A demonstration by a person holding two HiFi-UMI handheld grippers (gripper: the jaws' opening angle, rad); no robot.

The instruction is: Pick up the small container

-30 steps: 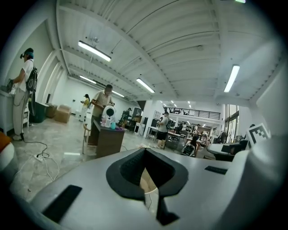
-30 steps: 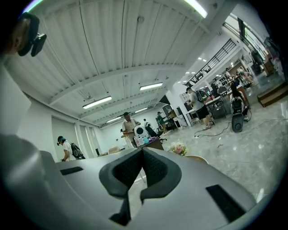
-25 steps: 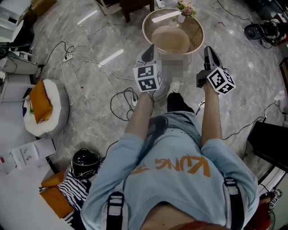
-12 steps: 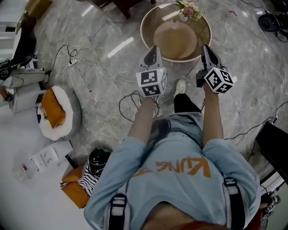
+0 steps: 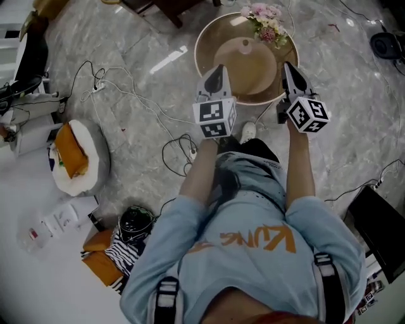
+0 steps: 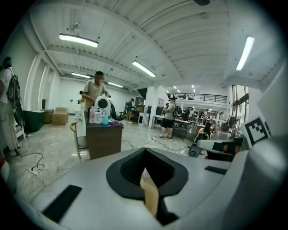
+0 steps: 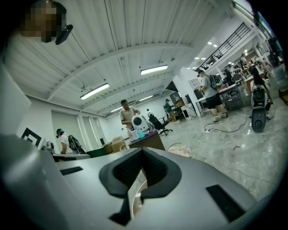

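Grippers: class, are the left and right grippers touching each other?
Apart. The head view shows the left gripper and right gripper side by side, with the table plainly visible in the gap between them.

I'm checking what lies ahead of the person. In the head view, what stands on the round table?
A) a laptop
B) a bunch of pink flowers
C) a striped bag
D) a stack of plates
B: pink flowers stand near the far rim of the round table; no laptop, plates or bag show on it.
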